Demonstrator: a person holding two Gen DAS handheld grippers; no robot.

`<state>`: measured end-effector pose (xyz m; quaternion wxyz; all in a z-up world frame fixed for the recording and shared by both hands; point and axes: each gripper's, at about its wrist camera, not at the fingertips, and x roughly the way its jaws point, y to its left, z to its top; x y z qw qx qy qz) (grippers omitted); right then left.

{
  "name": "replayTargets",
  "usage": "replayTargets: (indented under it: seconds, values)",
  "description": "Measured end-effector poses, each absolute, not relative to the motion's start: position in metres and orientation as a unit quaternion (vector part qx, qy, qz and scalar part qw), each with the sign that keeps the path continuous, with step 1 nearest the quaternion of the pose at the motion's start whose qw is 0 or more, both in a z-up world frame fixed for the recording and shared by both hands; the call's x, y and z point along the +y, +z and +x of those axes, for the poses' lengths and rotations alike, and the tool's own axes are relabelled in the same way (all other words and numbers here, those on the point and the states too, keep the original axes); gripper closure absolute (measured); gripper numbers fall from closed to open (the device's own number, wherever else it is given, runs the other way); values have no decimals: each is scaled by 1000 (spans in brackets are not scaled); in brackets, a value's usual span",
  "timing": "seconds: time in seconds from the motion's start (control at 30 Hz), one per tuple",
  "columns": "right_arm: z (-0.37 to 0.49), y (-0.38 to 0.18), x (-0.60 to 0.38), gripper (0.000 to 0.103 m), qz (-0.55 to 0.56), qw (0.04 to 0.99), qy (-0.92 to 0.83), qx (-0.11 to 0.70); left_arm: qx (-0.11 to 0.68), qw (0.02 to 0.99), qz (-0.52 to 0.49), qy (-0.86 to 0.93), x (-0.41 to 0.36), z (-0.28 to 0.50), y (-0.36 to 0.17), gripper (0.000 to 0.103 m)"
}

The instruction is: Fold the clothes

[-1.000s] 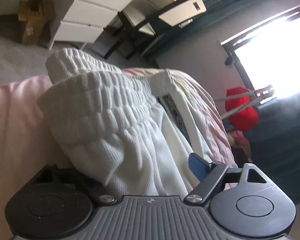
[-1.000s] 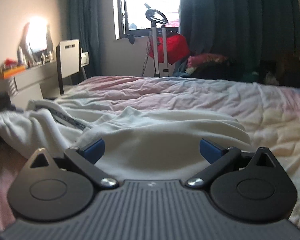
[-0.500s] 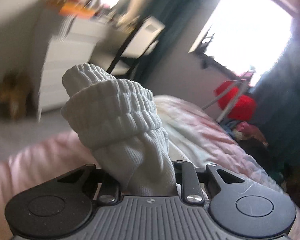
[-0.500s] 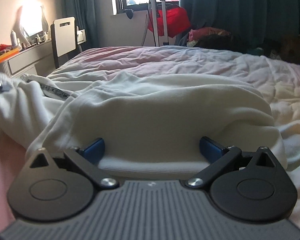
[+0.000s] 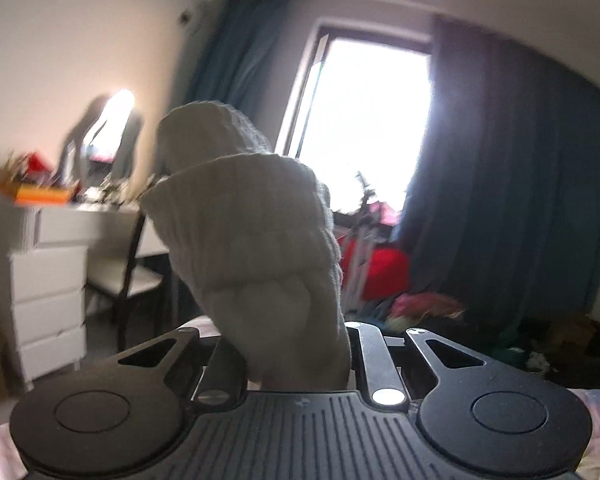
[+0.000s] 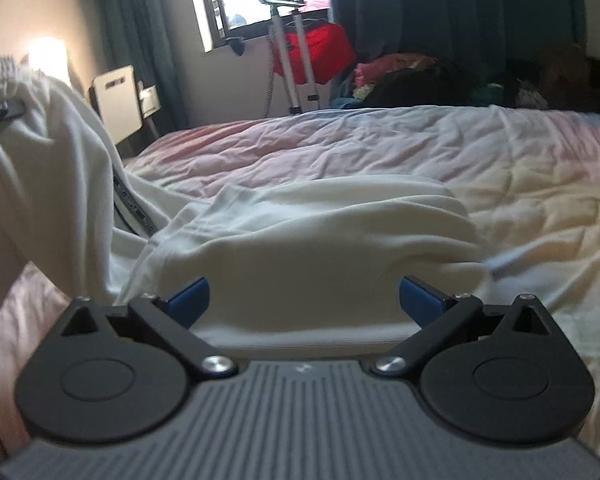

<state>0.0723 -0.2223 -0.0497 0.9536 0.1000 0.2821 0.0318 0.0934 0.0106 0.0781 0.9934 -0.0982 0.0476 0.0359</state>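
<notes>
A white garment with a ribbed elastic waistband (image 5: 244, 236) is pinched in my left gripper (image 5: 296, 360), which is shut on it and holds it raised above the bed, pointing at the window. In the right wrist view the same white garment (image 6: 332, 240) lies spread on the pink bed, and its left part (image 6: 48, 152) hangs up toward the left gripper at the frame's left edge. My right gripper (image 6: 304, 300) is open, its blue fingertips (image 6: 190, 296) resting on either side of the garment's near edge.
The pink quilted bed (image 6: 420, 144) stretches ahead. A white dresser (image 5: 48, 280) and a chair (image 6: 118, 100) stand at the left wall. A red bag on a stand (image 6: 312, 52), a pile of clothes (image 6: 400, 72) and dark curtains (image 5: 500, 180) are by the window.
My left gripper has lifted the waistband off the bed and swung up toward the window. The garment's left part now hangs up high. My right gripper has stayed open at the garment's near edge.
</notes>
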Motion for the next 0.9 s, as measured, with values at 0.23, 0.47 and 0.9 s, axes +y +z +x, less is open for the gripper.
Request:
replayTargets:
  seconds: [0.23, 0.47, 0.9]
  values:
    - [68, -34, -270, 0, 147, 953, -28, 264, 23, 999, -47, -4, -129, 100, 70, 88]
    - [62, -38, -344, 0, 246, 936, -104, 228, 64, 995, 31, -65, -253, 103, -14, 87]
    - [58, -52, -397, 0, 374, 910, -87, 157, 140, 979, 101, -107, -288, 108, -73, 71]
